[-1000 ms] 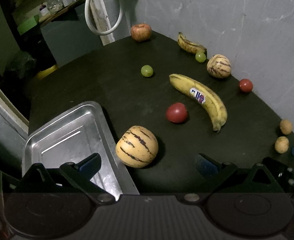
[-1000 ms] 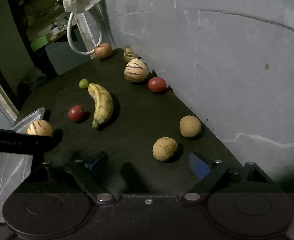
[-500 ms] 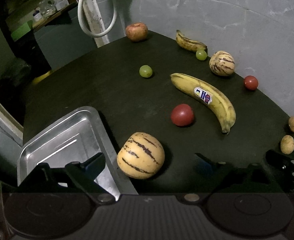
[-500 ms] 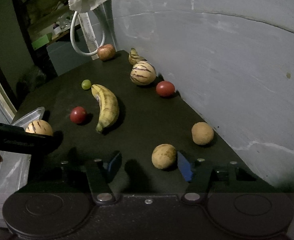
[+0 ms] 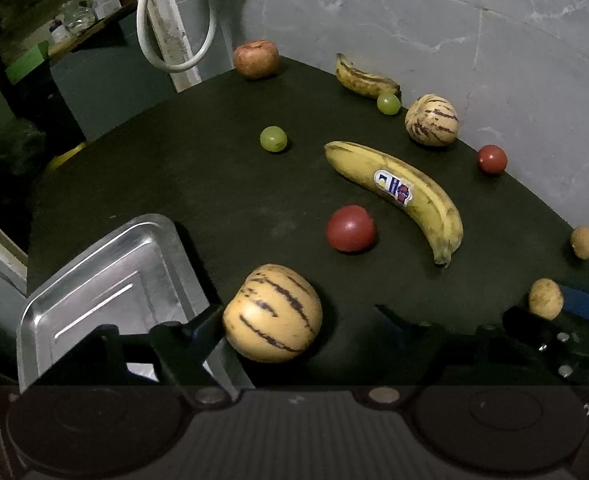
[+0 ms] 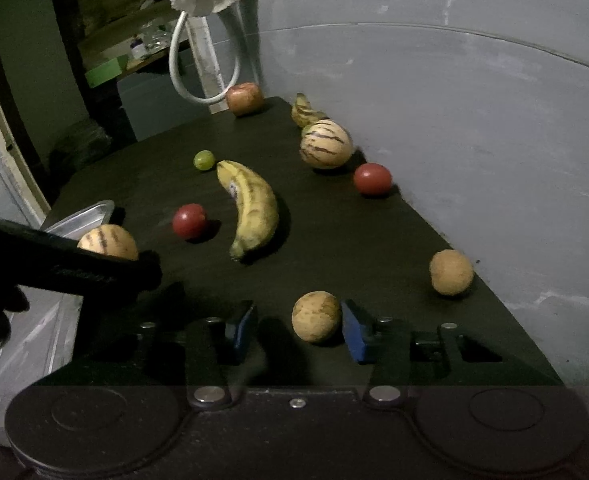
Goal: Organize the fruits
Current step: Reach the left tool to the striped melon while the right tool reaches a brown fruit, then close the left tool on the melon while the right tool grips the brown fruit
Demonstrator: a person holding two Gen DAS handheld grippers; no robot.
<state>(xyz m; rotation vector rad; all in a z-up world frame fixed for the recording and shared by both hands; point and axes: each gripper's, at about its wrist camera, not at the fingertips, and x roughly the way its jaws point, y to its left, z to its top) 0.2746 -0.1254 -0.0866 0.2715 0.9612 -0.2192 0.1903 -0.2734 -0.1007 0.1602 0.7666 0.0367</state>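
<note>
Left wrist view takes in a dark table [image 5: 198, 200] with a metal tray [image 5: 106, 280] at its 8 o'clock edge, fruit spread across the rest. Largest of the fruit is a long banana [image 5: 398, 192] lying diagonally near the centre, a sticker on its skin. Next comes the near striped melon [image 5: 272, 312], sitting just beside the tray's right rim and between the spread fingers of the left gripper [image 5: 294, 320]; its left finger looks to be against the melon's side at 9 o'clock, while the right finger stands apart at 3 o'clock, so the jaws are wide and not closed on it. A second striped melon [image 5: 431, 120] rests by the wall at 1 o'clock, a small spotted banana [image 5: 364, 79] and an apple [image 5: 255, 59] beyond it. A red tomato [image 5: 350, 228] lies just past the near melon. In the right wrist view, the right gripper [image 6: 294, 330] is held at a moderate gap around a small tan fruit [image 6: 316, 316]: the right pad sits just beside it at 3 o'clock, the left pad apart at 9 o'clock. Another tan fruit [image 6: 451, 272] lies at 2 o'clock from it.
</note>
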